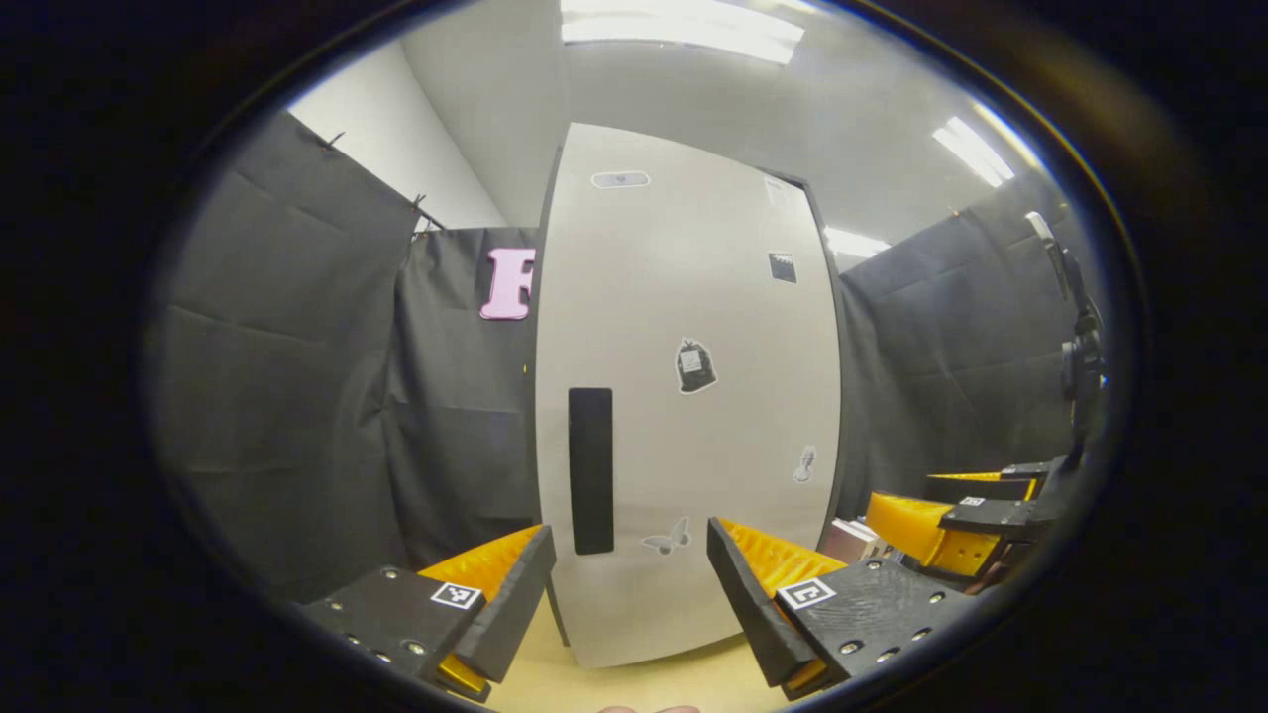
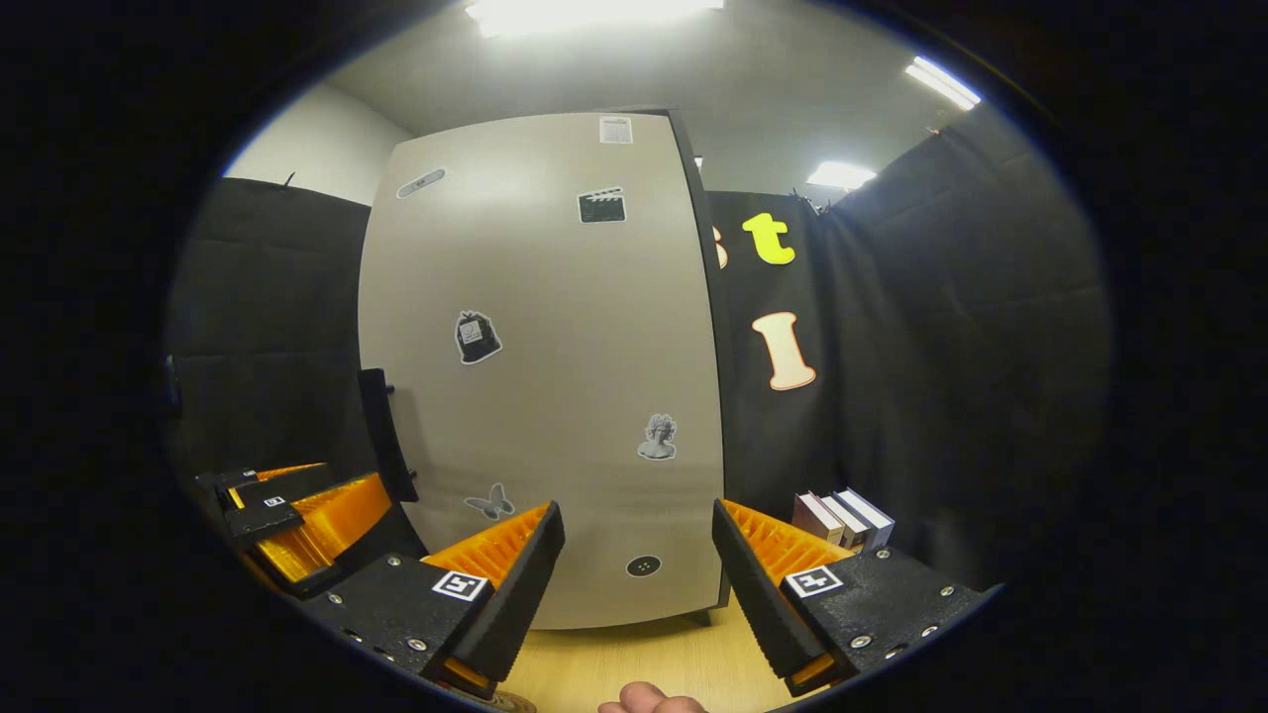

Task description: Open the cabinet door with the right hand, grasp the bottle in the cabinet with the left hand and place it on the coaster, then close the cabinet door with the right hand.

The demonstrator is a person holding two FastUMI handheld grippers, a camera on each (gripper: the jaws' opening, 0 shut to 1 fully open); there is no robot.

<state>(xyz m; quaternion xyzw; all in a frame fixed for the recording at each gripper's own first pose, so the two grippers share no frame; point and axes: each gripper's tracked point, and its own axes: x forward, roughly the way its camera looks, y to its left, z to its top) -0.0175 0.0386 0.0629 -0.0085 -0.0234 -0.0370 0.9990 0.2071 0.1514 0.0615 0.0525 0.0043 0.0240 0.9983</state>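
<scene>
Facing: both grippers point at the closed cabinet door [image 1: 684,396], each held apart from it.
Cabinet door: pale grey panel, shut flush, standing on a light wooden table [image 2: 644,663]; several small stickers are scattered over its face.
Handle [image 1: 590,470]: dark vertical bar near the door's edge; in the right gripper view it stands out in profile on the left side of the door.
Left gripper [image 1: 629,594]: jaws spread wide, nothing between them; the door and handle sit in the gap beyond.
Right gripper [image 2: 639,584]: jaws spread wide, holding nothing; also seen low at the right in the left gripper view, beside the door.
Bottle: cannot tell where it stands, the door being shut.
Books [image 2: 842,517]: a short upright row on the table, right of the cabinet.
Fingertip [image 2: 649,699]: a person's, at the bottom edge of the right gripper view.
</scene>
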